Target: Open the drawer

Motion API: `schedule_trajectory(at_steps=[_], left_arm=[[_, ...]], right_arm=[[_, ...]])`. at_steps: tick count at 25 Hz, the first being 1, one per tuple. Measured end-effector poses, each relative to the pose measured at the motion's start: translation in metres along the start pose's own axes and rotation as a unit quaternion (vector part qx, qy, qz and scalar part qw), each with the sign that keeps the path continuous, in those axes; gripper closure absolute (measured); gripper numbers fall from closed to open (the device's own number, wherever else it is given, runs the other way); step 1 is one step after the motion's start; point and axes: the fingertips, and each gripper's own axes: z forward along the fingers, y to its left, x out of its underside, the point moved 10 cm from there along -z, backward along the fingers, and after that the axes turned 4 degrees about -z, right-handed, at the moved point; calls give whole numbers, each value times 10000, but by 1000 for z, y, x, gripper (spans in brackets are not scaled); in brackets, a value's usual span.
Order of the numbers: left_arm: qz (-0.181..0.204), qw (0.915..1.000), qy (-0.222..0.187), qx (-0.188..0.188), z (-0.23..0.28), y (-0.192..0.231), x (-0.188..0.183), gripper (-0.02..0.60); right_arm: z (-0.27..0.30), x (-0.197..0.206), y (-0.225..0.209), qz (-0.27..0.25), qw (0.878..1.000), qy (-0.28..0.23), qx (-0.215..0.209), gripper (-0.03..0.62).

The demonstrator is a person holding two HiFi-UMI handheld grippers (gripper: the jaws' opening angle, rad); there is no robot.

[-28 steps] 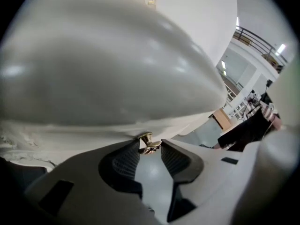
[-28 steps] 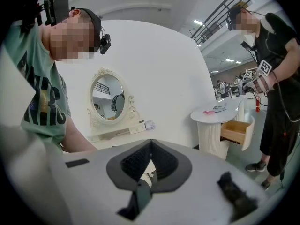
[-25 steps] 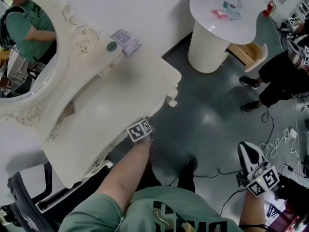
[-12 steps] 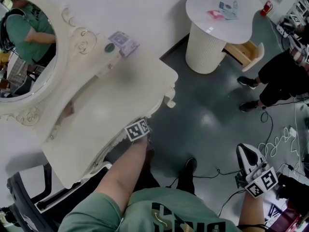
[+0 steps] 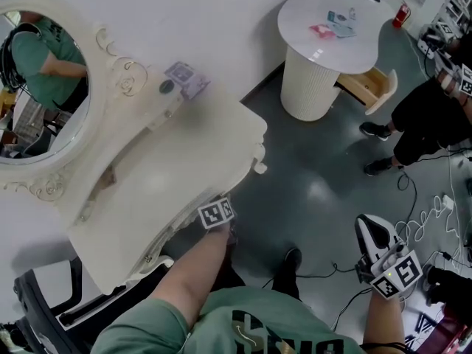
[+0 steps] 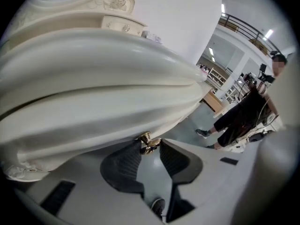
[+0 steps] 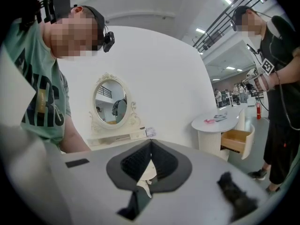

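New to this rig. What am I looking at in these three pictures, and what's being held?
No robot: a person carries a hand-held two-jaw tool in each hand. The head view is from a camera on their head, looking down; the other two are from cameras riding on each tool, looking along its jaws. The left tool reaches under the front edge of a cream dressing table with an oval mirror; its jaws have just been closing on a small brass knob, and the pads look to touch it. The right tool is off to the side, shut and empty. A small box sits on the table's back ledge.
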Motion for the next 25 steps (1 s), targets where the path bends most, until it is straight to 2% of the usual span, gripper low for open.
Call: schedule_trajectory(at_steps=[6, 25], left_arm=[[111, 9998, 172, 28, -4, -12, 14, 453], [132, 9996, 247, -2, -18, -41, 58, 454]], right_arm=[[-5, -8, -11, -88, 9998, -115, -111, 583], [-32, -23, -54, -298, 9984, -123, -475, 583]])
